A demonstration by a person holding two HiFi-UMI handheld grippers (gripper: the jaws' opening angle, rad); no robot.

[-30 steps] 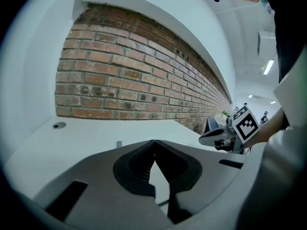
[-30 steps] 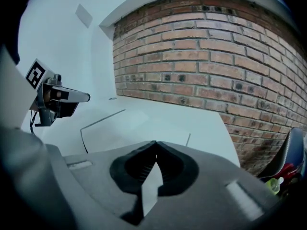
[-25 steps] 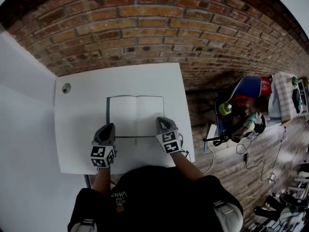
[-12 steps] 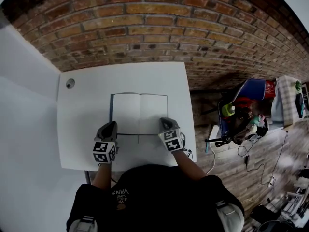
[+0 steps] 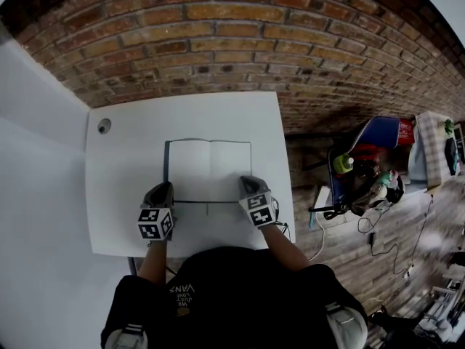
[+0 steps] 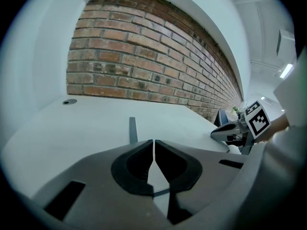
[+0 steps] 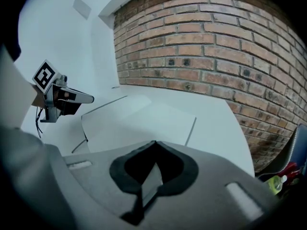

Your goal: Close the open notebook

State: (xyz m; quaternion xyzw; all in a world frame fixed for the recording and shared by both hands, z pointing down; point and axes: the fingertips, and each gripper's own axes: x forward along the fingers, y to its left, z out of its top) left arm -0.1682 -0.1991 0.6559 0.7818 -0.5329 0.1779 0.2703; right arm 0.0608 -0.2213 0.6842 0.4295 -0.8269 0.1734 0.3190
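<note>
An open notebook (image 5: 208, 169) with blank white pages lies flat in the middle of the white table (image 5: 123, 173). My left gripper (image 5: 161, 188) is shut and empty, just off the notebook's near-left corner. In the left gripper view its jaws (image 6: 153, 142) meet above the tabletop, with the notebook's dark cover edge (image 6: 132, 129) just ahead. My right gripper (image 5: 248, 182) sits over the near-right corner of the right page. Seen in the right gripper view, its tips (image 7: 154, 143) are closed over the notebook's pages (image 7: 144, 121), with nothing visibly pinched.
A brick wall (image 5: 218, 42) runs along the table's far edge. A round cable hole (image 5: 104, 126) is at the far-left corner of the table. To the right, on the wooden floor, stands a blue seat with clutter (image 5: 367, 155).
My left gripper has sunk a little toward the table beside the notebook's near-left corner. The right gripper and the notebook have stayed put.
</note>
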